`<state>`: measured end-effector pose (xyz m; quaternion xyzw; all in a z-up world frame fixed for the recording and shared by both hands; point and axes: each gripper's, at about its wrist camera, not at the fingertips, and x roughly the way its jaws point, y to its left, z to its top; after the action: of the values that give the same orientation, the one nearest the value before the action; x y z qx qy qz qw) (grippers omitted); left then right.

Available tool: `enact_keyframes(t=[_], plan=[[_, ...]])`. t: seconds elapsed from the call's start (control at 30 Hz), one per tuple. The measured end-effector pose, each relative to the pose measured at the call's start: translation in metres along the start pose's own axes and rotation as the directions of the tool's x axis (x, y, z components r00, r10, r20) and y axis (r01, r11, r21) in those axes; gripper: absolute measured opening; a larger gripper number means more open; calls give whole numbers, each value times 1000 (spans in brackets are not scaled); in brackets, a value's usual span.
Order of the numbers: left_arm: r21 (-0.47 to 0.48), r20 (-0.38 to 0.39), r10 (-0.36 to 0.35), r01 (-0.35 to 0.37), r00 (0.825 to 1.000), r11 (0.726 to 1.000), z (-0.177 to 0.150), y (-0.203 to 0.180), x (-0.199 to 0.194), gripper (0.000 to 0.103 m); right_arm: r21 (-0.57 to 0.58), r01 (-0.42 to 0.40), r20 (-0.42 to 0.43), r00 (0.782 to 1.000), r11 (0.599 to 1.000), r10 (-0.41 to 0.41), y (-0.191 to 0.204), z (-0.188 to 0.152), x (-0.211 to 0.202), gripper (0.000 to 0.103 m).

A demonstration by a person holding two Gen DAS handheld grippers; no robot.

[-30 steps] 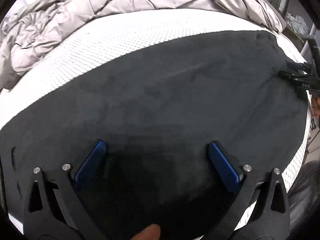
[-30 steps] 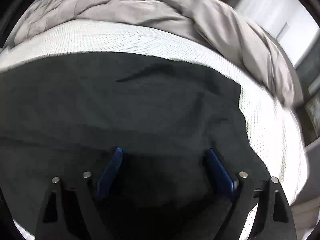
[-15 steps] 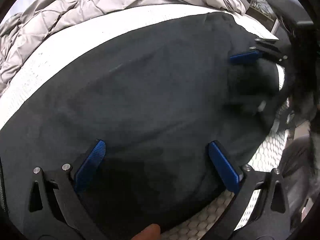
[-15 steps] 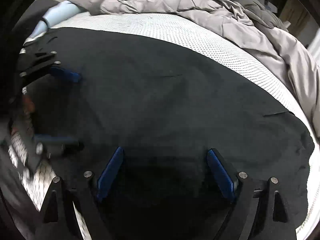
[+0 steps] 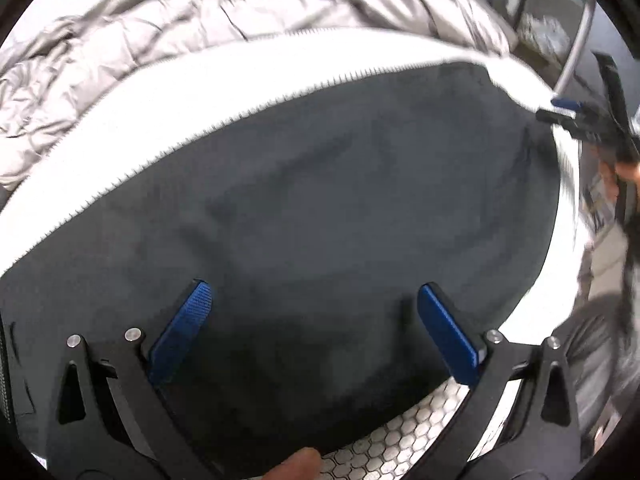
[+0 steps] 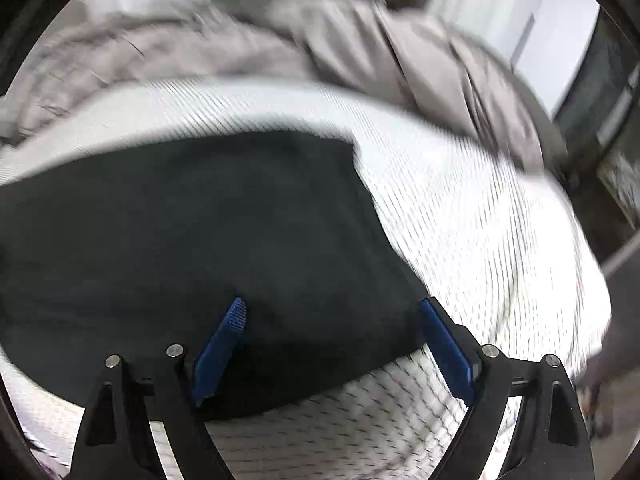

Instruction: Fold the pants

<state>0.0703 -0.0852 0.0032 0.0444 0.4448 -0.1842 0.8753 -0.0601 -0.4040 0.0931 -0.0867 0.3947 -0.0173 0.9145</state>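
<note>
The pants [image 5: 320, 208] lie flat on the bed [image 5: 224, 80], dark on the white mattress. Step in hand, I judge: between two folds. Left gripper [image 5: 314, 312] & right gripper [image 6: 332, 316] both hover w/ jaws spread, pinching nothing. Next move: go down to an edge, pinch it.

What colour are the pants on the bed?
Plain dark charcoal, almost black; the pants show best in the left wrist view, spread on the white bed.

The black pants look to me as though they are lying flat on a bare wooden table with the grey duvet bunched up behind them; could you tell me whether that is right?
Not quite: the black pants lie on a white mattress, not a wooden table, as the right wrist view shows. The grey duvet is bunched behind them.
</note>
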Motion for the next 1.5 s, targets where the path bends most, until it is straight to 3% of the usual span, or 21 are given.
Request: enact_keyframes(t=[0.07, 0.13, 0.27, 0.33, 0.4, 0.47, 0.5, 0.57, 0.73, 0.87, 0.9, 0.97, 1.0, 1.07, 1.13, 1.17, 1.2, 1.23, 1.3, 1.37, 1.5], plan=[[-44, 24, 29, -28, 999, 999, 7, 9, -1, 103, 12, -54, 42, 998, 998, 53, 18, 11, -4, 90], [-100, 3, 62, -61, 998, 993, 14, 20, 12, 102, -38, -101, 22, 995, 994, 102, 49, 20, 14, 90], [-103, -105, 106, -117, 989, 988, 4, 39, 45, 103, -222, -73, -148, 988, 972, 40, 109, 12, 78, 90], [-104, -86, 105, -114, 991, 988, -1, 46, 37, 103, -240, -77, -135, 990, 968, 45, 104, 14, 89, 90], [-107, -92, 128, -137, 988, 985, -7, 56, 31, 103, -205, 31, -108, 993, 978, -54, 82, 15, 80, 90], [-121, -93, 122, -133, 988, 984, -12, 67, 27, 103, -148, 157, -106, 979, 976, -174, 59, 14, 83, 90], [-120, -91, 113, -123, 989, 985, -13, 69, 25, 103, -72, 177, -130, 974, 982, -185, 35, 11, 88, 90], [-115, -90, 129, -139, 988, 984, -13, 69, 23, 103, 12, 103, -130, 986, 995, -101, 13, 11, 91, 90], [-142, -10, 109, -109, 994, 984, -3, 63, 2, 102, 18, 110, -44, 993, 994, -110, 22, 22, 60, 90], [-127, 6, 106, -105, 994, 986, 24, 43, 12, 102, 49, -87, -9, 996, 995, 87, 56, 47, 66, 90], [-114, -6, 114, -114, 993, 987, 33, 38, 22, 102, 16, -156, -43, 987, 988, 156, 78, 52, 78, 90], [-76, -55, 135, -139, 989, 987, 42, 31, 46, 102, -89, -203, -97, 976, 975, 195, 112, 57, 103, 90], [-71, -98, 144, -152, 985, 986, 40, 28, 59, 103, -151, -202, -131, 974, 968, 183, 131, 53, 109, 90], [-100, -95, 107, -117, 990, 988, 33, 35, 64, 103, -291, -158, -157, 981, 944, 115, 157, 43, 116, 90], [-109, -88, 103, -113, 991, 988, 31, 42, 58, 103, -259, -161, -159, 980, 952, 123, 141, 47, 115, 90], [-114, -88, 114, -124, 990, 986, 29, 46, 55, 103, -237, -121, -153, 985, 964, 86, 129, 49, 116, 90], [-124, -88, 110, -121, 990, 985, 25, 50, 53, 103, -201, -10, -137, 990, 980, -18, 104, 53, 119, 90], [-133, -89, 106, -117, 990, 984, 24, 53, 53, 103, -173, 117, -140, 980, 978, -142, 83, 56, 127, 90], [-138, -86, 99, -110, 991, 984, 19, 57, 51, 103, -83, 242, -163, 954, 967, -253, 32, 53, 135, 90], [-132, -88, 104, -115, 991, 985, 18, 57, 51, 103, 79, 139, -176, 977, 987, -123, -4, 44, 137, 90], [-133, -99, 127, -139, 987, 981, 20, 61, 47, 103, 53, 148, -143, 980, 988, -139, -10, 47, 130, 90]])
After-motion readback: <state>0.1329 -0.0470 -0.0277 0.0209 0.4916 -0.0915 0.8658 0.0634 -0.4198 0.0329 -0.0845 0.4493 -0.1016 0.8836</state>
